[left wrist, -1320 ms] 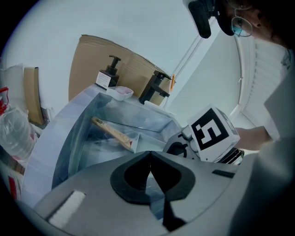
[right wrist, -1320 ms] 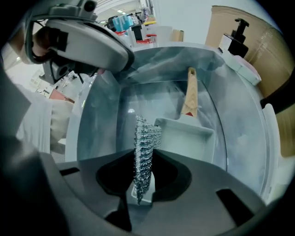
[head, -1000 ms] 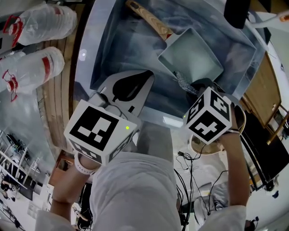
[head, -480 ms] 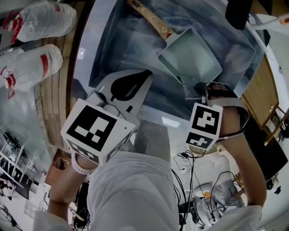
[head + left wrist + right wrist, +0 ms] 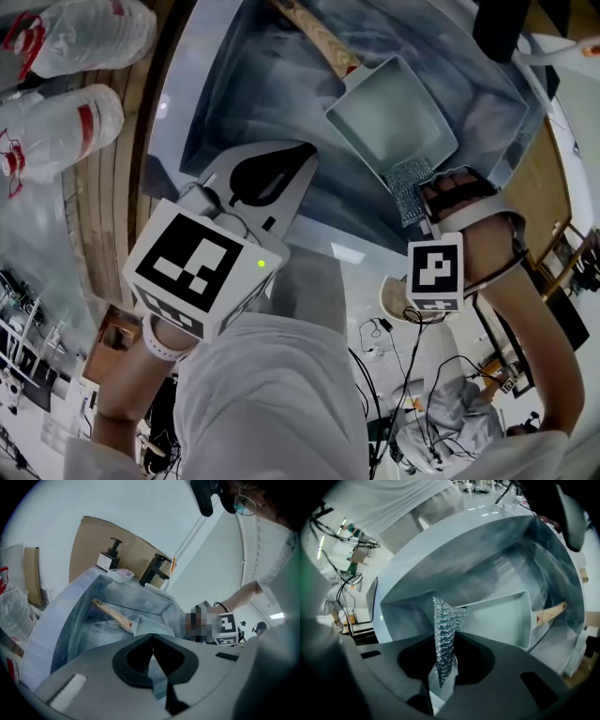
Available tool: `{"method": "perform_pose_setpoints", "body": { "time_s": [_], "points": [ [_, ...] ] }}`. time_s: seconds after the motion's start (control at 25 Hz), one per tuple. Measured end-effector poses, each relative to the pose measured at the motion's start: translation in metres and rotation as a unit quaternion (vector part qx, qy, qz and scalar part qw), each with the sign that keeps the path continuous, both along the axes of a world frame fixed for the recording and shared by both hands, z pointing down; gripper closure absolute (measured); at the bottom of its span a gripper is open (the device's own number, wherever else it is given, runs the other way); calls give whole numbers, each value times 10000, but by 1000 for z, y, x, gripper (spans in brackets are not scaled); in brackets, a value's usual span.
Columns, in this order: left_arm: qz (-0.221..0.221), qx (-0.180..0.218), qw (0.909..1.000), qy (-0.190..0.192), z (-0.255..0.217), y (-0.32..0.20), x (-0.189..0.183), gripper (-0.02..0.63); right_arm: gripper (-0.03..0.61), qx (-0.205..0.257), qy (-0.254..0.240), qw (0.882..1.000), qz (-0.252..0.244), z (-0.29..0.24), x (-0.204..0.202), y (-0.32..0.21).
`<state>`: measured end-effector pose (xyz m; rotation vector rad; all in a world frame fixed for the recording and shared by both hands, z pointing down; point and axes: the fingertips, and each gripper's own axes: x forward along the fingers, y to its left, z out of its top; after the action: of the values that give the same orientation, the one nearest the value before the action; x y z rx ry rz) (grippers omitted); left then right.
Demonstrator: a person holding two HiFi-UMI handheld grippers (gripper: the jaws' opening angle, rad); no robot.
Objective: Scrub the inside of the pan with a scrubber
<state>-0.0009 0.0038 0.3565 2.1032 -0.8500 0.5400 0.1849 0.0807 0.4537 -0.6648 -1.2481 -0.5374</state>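
Pinching a silver mesh scrubber (image 5: pixel 446 620), right gripper (image 5: pixel 447 641) sits just beside near rim of pale rectangular wooden-handled pan (image 5: pixel 499 618) | pan lies in steel sink (image 5: pixel 253 84) | left gripper (image 5: pixel 153 639) jaws together, holding nothing | only left gripper view shows black tap (image 5: pixel 152 571), pump bottle (image 5: pixel 108 557)

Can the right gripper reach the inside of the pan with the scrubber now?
Probably yes. The right gripper holds the scrubber just beside the pan's near rim; the pan is empty and nothing stands between them.
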Motion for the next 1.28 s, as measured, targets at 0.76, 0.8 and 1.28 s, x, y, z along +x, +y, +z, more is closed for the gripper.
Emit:
{"method": "perform_pose_setpoints", "body": {
  "time_s": [0.76,0.8,1.28],
  "points": [
    [310,-63,9995,88,0,0,15,609,505,-219,583,9967,-516,-1,37,-51],
    [309,-58,9995,90,0,0,15,609,505,-248,558,9970,-480,-1,37,-53],
    [286,-109,9994,131,0,1,14,609,506,-472,-106,9974,-541,5,14,-88]
  ]
}}
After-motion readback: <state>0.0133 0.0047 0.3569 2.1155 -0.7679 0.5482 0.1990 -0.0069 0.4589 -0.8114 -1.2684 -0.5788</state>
